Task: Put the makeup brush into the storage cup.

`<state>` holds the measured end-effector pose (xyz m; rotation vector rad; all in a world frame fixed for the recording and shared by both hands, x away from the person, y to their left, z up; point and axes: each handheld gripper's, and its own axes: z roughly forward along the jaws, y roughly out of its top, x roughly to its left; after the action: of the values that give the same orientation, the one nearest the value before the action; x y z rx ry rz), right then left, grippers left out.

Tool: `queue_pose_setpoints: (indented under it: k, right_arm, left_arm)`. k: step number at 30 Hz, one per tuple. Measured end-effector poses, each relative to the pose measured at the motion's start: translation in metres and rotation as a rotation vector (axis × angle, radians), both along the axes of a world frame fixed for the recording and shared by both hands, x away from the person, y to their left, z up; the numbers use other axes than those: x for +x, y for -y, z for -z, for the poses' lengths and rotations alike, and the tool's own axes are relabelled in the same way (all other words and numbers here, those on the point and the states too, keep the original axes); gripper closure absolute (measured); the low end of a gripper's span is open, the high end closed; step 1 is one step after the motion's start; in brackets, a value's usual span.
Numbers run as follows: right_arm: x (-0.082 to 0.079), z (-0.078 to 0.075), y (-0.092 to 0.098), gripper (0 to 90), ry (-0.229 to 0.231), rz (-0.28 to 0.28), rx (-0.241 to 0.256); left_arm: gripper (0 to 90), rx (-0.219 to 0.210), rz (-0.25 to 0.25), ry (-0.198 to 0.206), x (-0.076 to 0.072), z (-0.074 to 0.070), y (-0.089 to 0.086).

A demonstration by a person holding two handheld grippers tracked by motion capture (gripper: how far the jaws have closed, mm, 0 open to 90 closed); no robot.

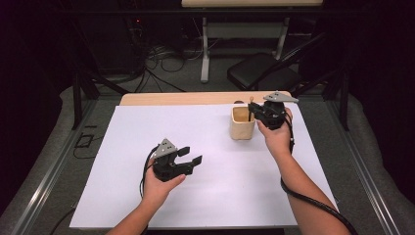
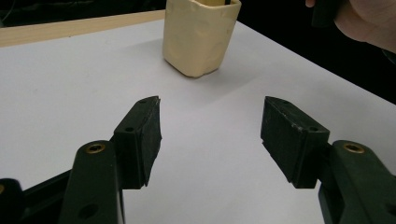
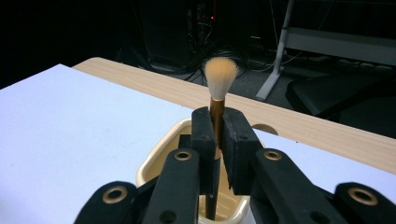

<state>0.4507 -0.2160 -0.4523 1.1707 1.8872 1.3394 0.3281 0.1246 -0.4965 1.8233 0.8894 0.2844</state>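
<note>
Right tool (image 3: 217, 154) clamped on brush (image 3: 218, 100) at copper ferrule, upright over cream cup (image 1: 242, 123) at far right of tabletop (image 1: 147, 147); light, slim, slippery, bristles soft; left tool (image 2: 210, 135) wide, empty.

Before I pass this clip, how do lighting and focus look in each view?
High view: white sheet evenly lit, surroundings nearly black, right gripper small and soft. Left gripper view: open left gripper sharp, cream cup casts a faint shadow, no glare. Right gripper view: brush bristles slightly soft, background dark.
</note>
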Motion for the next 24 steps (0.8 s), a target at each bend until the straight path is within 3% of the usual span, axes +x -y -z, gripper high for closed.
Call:
queue_pose_setpoints:
  k: [24]
  right_arm:
    - [0.0008, 0.0102, -0.0022, 83.5, -0.014, -0.016, -0.001]
  left_arm:
    - [38.1, 0.001, -0.002, 0.003, -0.0015, 0.0002, -0.0042]
